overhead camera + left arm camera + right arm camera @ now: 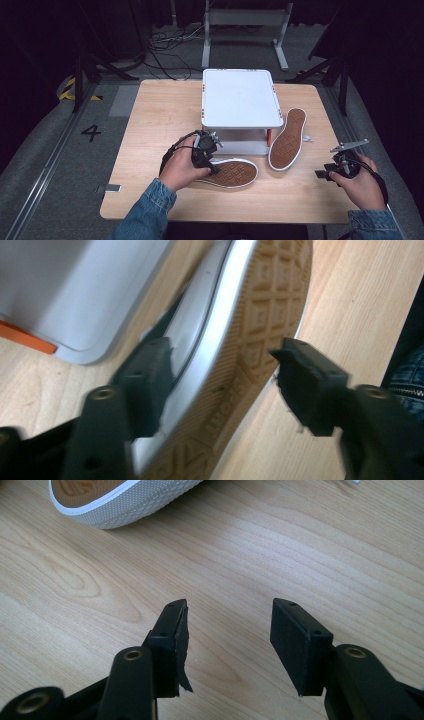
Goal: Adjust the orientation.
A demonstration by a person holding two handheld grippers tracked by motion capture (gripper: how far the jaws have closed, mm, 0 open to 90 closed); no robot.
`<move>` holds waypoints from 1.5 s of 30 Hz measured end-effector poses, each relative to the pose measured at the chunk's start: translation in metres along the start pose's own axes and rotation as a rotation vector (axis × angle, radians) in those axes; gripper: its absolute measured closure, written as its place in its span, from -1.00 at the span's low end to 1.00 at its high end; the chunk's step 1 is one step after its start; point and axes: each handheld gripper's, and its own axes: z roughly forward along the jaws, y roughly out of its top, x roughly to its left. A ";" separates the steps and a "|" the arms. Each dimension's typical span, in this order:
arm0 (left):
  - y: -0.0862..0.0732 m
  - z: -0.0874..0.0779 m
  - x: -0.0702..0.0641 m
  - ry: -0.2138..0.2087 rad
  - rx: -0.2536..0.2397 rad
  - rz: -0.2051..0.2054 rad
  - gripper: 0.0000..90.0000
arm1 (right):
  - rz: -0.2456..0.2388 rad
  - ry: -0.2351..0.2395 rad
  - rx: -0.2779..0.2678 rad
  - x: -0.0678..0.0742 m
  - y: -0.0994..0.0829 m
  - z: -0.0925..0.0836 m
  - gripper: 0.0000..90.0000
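Two sneakers lie sole-up on the wooden table, both with tan tread and white rubber rims. The near sneaker [231, 173] lies in front of the white stand. My left gripper [212, 166] is at its heel end. In the left gripper view this gripper [222, 347] is open. One jaw stands against the sneaker's [260, 315] white side wall, the other over the sole's far edge. The second sneaker [288, 139] lies beside the stand's right front leg. My right gripper [321, 174] hovers open near the table's right edge. Bare wood lies between its jaws [231, 605], and a sneaker toe [115, 500] lies ahead.
A white two-level stand [241, 97] with orange-footed legs occupies the table's middle back; its lower corner [75, 290] is close to my left gripper. A white lace end [307, 138] pokes out by the second sneaker. Denim sleeves come in from the bottom. Bare table [155, 120] lies to the left.
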 end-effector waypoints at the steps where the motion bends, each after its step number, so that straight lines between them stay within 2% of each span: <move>1: 0.001 -0.001 -0.005 0.017 0.031 0.008 -0.22 | 0.001 0.003 0.004 0.000 0.000 0.000 0.10; 3: 0.002 -0.002 -0.013 0.033 0.071 0.021 -0.22 | -0.004 0.006 0.004 0.001 0.001 0.002 0.10; 5: 0.000 -0.004 -0.017 0.035 0.085 0.015 -0.22 | -0.004 0.008 0.005 0.001 0.002 0.002 0.09; 7: -0.004 -0.007 -0.019 0.015 0.079 -0.005 -0.19 | -0.007 0.007 0.002 0.001 0.003 0.001 0.09; 10: -0.015 -0.015 -0.018 -0.056 0.080 -0.043 0.10 | -0.011 0.002 -0.008 0.002 0.007 0.000 0.09; 11: -0.015 -0.015 -0.018 -0.056 0.080 -0.043 0.20 | -0.018 0.002 -0.012 0.002 0.008 0.000 0.09; 13: -0.025 -0.019 -0.016 -0.131 0.066 -0.087 0.26 | -0.023 0.004 -0.012 0.002 0.010 0.000 0.09; 14: -0.029 -0.020 -0.016 -0.156 0.059 -0.094 0.30 | -0.027 0.007 -0.015 0.003 0.012 0.000 0.09; 15: -0.031 -0.020 -0.016 -0.167 0.052 -0.096 0.33 | -0.029 0.009 -0.015 0.003 0.013 0.001 0.08; 17: -0.038 -0.020 -0.019 -0.182 0.023 -0.126 0.37 | -0.035 0.012 -0.014 0.004 0.017 0.002 0.08; 18: -0.039 -0.021 -0.021 -0.202 0.033 -0.143 0.37 | -0.041 0.013 -0.014 0.005 0.019 0.003 0.08; 19: -0.040 -0.021 -0.024 -0.225 0.068 -0.156 0.37 | -0.046 0.014 -0.015 0.006 0.020 0.004 0.08; 21: -0.040 -0.018 -0.034 -0.260 0.173 -0.127 0.44 | -0.054 0.021 -0.010 0.008 0.024 0.007 0.08; 23: -0.039 -0.008 -0.042 -0.294 0.275 -0.100 0.46 | -0.065 0.025 -0.010 0.011 0.027 0.010 0.07; 24: -0.040 -0.002 -0.044 -0.308 0.314 -0.093 0.47 | -0.073 0.028 -0.011 0.012 0.029 0.010 0.07; 26: -0.042 0.008 -0.045 -0.332 0.363 -0.095 0.49 | -0.074 0.027 -0.011 0.012 0.030 0.010 0.06; 28: -0.044 0.019 -0.047 -0.319 0.411 -0.082 0.51 | -0.074 0.025 -0.014 0.011 0.030 0.009 0.06; 29: -0.044 0.021 -0.047 -0.325 0.414 -0.082 0.46 | -0.073 0.022 -0.019 0.011 0.030 0.008 0.06; 30: -0.043 0.021 -0.048 -0.324 0.398 -0.072 0.45 | -0.072 0.021 -0.021 0.010 0.030 0.007 0.06; 32: -0.040 0.012 -0.052 -0.311 0.376 -0.054 0.27 | -0.066 0.023 -0.024 0.010 0.029 0.006 0.06; 34: -0.037 -0.003 -0.056 -0.293 0.308 -0.032 0.19 | -0.062 0.027 -0.026 0.010 0.027 0.005 0.06; 35: -0.037 -0.003 -0.056 -0.293 0.308 -0.032 0.17 | -0.062 0.027 -0.026 0.010 0.027 0.005 0.06; 38: -0.033 -0.018 -0.051 -0.224 0.194 -0.037 0.11 | -0.060 0.027 -0.025 0.010 0.025 0.006 0.05; 40: -0.032 -0.022 -0.044 -0.182 0.152 -0.048 0.02 | -0.057 0.025 -0.027 0.010 0.024 0.005 0.05; 41: -0.032 -0.022 -0.040 -0.173 0.145 -0.047 0.02 | -0.054 0.025 -0.028 0.011 0.023 0.004 0.05; 42: -0.031 -0.020 -0.037 -0.134 0.150 -0.048 -0.02 | -0.054 0.022 -0.030 0.010 0.022 0.003 0.04; 43: -0.030 -0.017 -0.035 -0.095 0.165 -0.043 -0.22 | -0.049 0.023 -0.028 0.010 0.021 0.002 0.04; 44: -0.029 -0.010 -0.032 -0.059 0.199 -0.045 -0.32 | -0.052 0.022 -0.029 0.010 0.020 0.002 0.04; 45: -0.028 -0.004 -0.030 -0.072 0.211 -0.046 -0.32 | -0.049 0.023 -0.028 0.010 0.018 0.002 0.04</move>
